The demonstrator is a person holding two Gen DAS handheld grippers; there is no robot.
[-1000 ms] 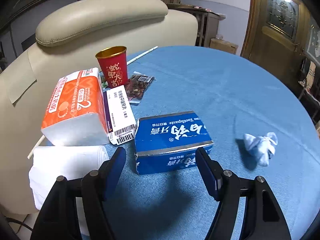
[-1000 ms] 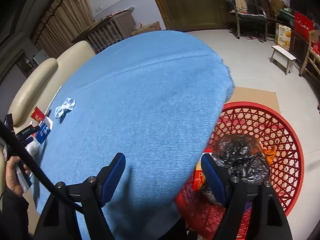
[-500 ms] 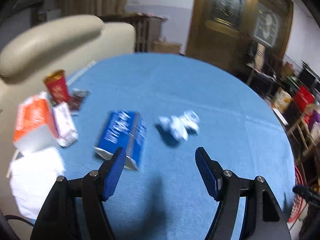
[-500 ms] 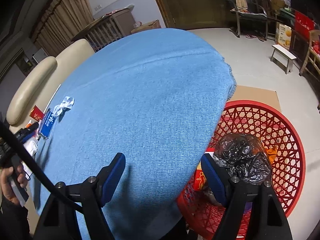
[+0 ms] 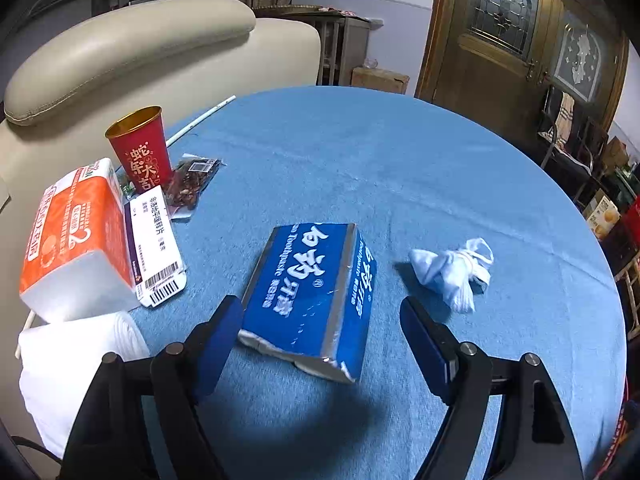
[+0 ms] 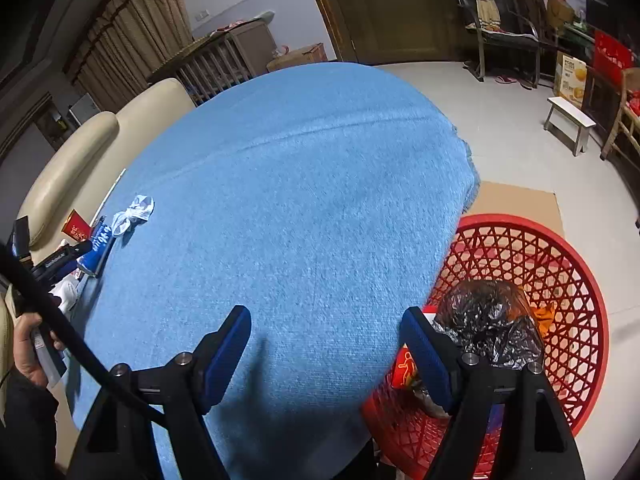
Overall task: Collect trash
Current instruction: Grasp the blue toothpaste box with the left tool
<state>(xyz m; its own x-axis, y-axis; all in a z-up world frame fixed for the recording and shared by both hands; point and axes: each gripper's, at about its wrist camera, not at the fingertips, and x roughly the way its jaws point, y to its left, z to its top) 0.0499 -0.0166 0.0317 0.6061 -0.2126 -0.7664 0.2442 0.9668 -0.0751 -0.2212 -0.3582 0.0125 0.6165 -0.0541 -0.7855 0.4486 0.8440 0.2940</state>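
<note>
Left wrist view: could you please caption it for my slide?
Open left tool poised over blue toothpaste box, crumpled tissue beside it.

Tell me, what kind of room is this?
Most likely a home living or dining room: a round table under a blue cloth, a cream leather sofa right behind it, and a carved wooden door with glass panels. A red basket on the floor holds trash.

A lived-in home room: a cream sofa (image 5: 132,52) sits behind a round table (image 5: 400,168) under blue cloth, with curtains (image 6: 132,40), a wooden door (image 5: 500,36) with leaded glass, chairs (image 6: 500,28), a small stool (image 6: 570,120) and a tiled floor (image 6: 520,140).
</note>
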